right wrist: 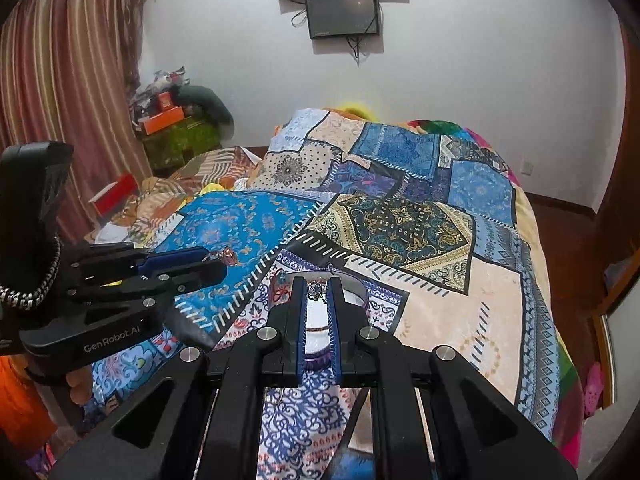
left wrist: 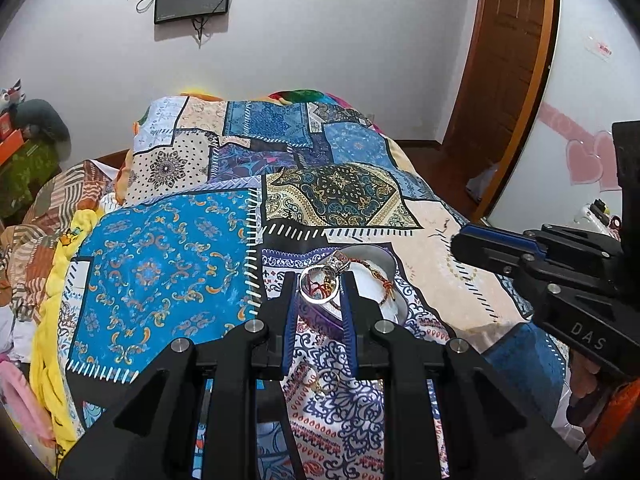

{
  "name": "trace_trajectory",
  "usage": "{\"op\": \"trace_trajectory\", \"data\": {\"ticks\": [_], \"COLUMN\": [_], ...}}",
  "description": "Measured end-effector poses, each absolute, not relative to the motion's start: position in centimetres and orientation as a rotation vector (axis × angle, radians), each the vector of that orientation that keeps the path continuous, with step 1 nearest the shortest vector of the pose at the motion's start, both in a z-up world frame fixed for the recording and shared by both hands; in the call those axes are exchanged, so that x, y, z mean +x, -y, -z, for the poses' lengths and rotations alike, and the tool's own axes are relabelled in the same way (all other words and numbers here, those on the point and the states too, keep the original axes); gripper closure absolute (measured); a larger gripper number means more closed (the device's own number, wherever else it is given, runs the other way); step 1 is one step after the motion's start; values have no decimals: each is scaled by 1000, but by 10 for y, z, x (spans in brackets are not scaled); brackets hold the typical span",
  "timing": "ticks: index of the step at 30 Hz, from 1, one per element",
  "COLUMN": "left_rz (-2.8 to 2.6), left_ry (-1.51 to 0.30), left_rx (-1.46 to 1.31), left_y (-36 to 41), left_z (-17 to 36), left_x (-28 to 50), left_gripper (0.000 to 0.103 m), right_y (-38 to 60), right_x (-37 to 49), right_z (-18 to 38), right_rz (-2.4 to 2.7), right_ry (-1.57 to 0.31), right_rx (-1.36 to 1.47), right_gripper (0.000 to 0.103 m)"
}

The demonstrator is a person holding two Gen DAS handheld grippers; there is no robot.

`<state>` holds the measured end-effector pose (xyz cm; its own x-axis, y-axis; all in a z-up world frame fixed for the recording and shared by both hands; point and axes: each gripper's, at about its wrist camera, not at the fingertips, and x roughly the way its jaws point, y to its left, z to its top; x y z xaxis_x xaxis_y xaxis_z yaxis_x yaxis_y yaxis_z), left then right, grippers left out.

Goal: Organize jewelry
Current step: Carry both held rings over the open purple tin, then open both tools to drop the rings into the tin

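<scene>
My left gripper (left wrist: 319, 286) is shut on a silver ring (left wrist: 320, 285) with a stone setting and holds it just above a white bowl (left wrist: 380, 262) with a purple wall that rests on the patchwork bedspread. A red-and-gold cord bracelet (left wrist: 379, 278) lies in the bowl. In the right wrist view my right gripper (right wrist: 319, 289) is shut on a small silver earring (right wrist: 316, 290) over the same bowl (right wrist: 354, 292). The left gripper (right wrist: 222, 258) shows there at the left with the ring's stone at its tip. The right gripper also shows in the left wrist view (left wrist: 456, 240).
The patchwork bedspread (left wrist: 168, 272) covers the bed. A small gold ring (left wrist: 326, 386) lies on the cloth between the left fingers' bases. Yellow and pink cloths (left wrist: 52, 320) hang at the left edge. A wooden door (left wrist: 504, 60) stands right; screens (right wrist: 342, 12) hang on the wall.
</scene>
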<state>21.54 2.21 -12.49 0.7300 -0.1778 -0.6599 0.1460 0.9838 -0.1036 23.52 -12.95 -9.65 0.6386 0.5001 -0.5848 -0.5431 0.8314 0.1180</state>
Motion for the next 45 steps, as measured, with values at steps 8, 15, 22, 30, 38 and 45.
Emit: {"op": "trace_trajectory", "data": {"ticks": [8,15,22,30,38,45], "left_rz": [190,218,241,242,255,235], "left_ry": [-762,-808,-846,-873,-870,-854], "left_rx": [-47,-44,-42,-34,-23,-9], "left_y": [-19,-16,-12,-10,-7,-7], "left_z": [138,152,163,171,169,161], "left_x": [234,249,258,266,264,258], "left_gripper": [84,84,84,84,84,81], "right_y": [121,115,111,107,106,107], "right_x": [253,267,277,286,285,283], "right_z": [108,120,135,154,154,149], "right_rz": [-611,-627,-651,-665,-670,-674], "right_ry": [-680,-724,-782,-854,-860,-868], "right_rx": [-65,-73,-78,-113,-118,-114], "right_gripper": [94,94,94,94,94,94]}}
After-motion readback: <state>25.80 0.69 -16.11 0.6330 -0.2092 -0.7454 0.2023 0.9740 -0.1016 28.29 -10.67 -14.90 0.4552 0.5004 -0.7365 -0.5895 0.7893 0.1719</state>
